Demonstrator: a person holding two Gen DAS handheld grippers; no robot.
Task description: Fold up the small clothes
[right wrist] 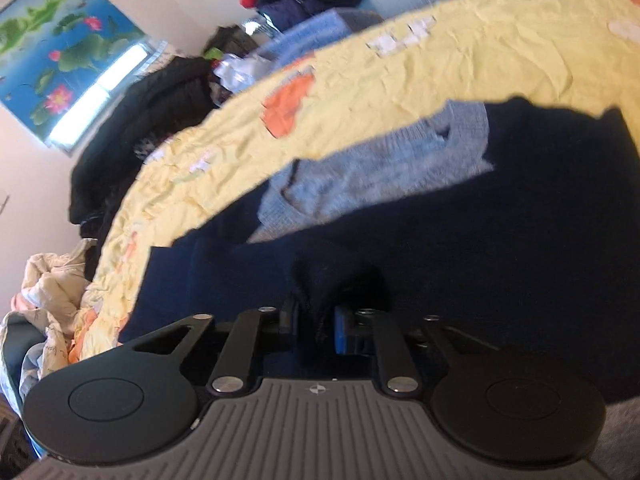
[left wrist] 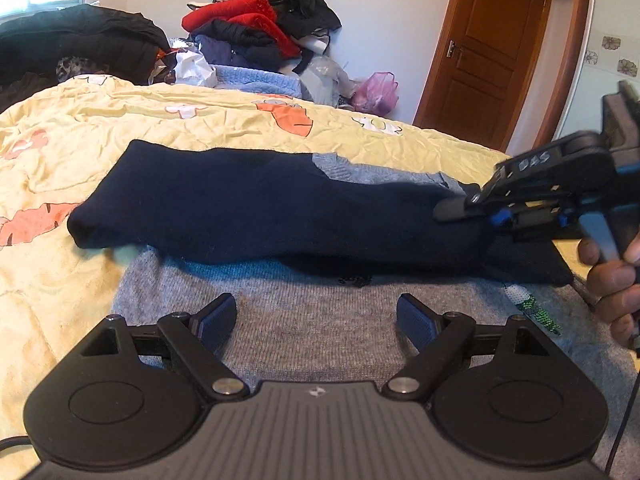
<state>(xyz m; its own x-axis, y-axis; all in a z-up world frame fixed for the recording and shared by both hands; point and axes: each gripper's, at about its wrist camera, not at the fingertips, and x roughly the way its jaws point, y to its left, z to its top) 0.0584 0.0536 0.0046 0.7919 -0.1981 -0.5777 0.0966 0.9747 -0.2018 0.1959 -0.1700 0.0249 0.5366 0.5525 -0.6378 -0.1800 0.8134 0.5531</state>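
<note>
The right tongs (right wrist: 316, 326) are nearly closed, pinching a bunched tuft of navy knit from the dark sleeve (right wrist: 440, 248) between the blue pads; in the left wrist view they come in from the right and bite the same sleeve near its shoulder end. A person's hand (left wrist: 612, 280) grips their handle. The pinch sits there, I judge, so that this end can be lifted or pulled without the whole garment sliding.

The left tongs (left wrist: 316, 322) stand wide open with nothing between the fingers, poised just above the grey knit body of the sweater (left wrist: 320, 340). Open and low like this, they look ready either to pin the body down or to take a fresh hold.

Just ahead of the left tongs, the navy sleeve lies folded across the grey body, running from the right tongs out to its cuff far to the left. Beyond it a strip of grey collar shows. The fold seems to be partway done: one sleeve is laid in and the body not yet doubled.

The sweater rests on a bed under a yellow patterned sheet (left wrist: 200, 120), flat enough to fold on. Well beyond, a pile of clothes (left wrist: 256, 32) sits against the wall beside a wooden door (left wrist: 500, 48).
</note>
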